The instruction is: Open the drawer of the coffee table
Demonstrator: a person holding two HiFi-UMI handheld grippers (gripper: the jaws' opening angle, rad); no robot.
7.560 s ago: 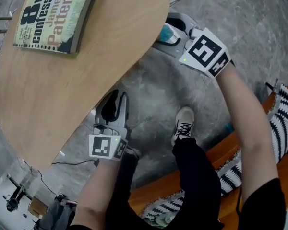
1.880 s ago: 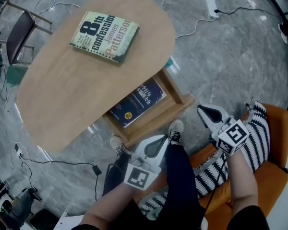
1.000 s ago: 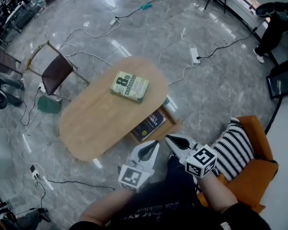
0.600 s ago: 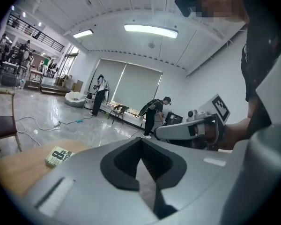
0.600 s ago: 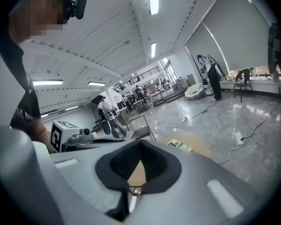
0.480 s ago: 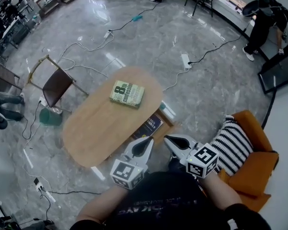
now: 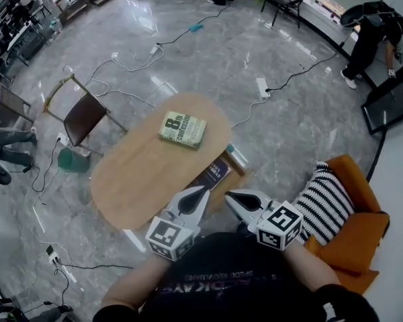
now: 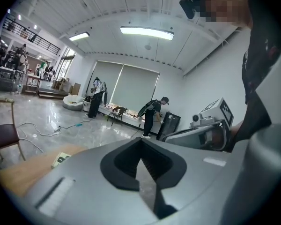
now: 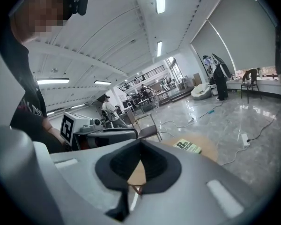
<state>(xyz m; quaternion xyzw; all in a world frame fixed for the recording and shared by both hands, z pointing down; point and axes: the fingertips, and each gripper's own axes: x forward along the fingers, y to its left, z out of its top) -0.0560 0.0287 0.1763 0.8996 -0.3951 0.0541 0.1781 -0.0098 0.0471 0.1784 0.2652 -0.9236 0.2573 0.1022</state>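
Observation:
The oval wooden coffee table [image 7: 134, 173] stands on the grey floor far below me. Its drawer [image 7: 219, 177] sticks out at the right side, pulled open, with a dark blue book [image 7: 213, 172] lying in it. A green book [image 7: 182, 129] lies on the tabletop, and it also shows as the green book [image 9: 187, 146] in the right gripper view. My left gripper [image 7: 200, 194] and right gripper [image 7: 230, 198] are held high in front of my chest, side by side, both shut and empty, well above the table.
An orange armchair [image 7: 352, 227] with a striped cushion [image 7: 324, 200] is at the right. A wooden chair [image 7: 80, 116] stands left of the table. Cables and power strips [image 7: 262, 86] run across the floor. People [image 7: 373, 25] stand at the far right by a dark panel.
Both grippers have risen with the person, and the head view has climbed, so the table looks smaller and farther below. The drawer stays pulled out.

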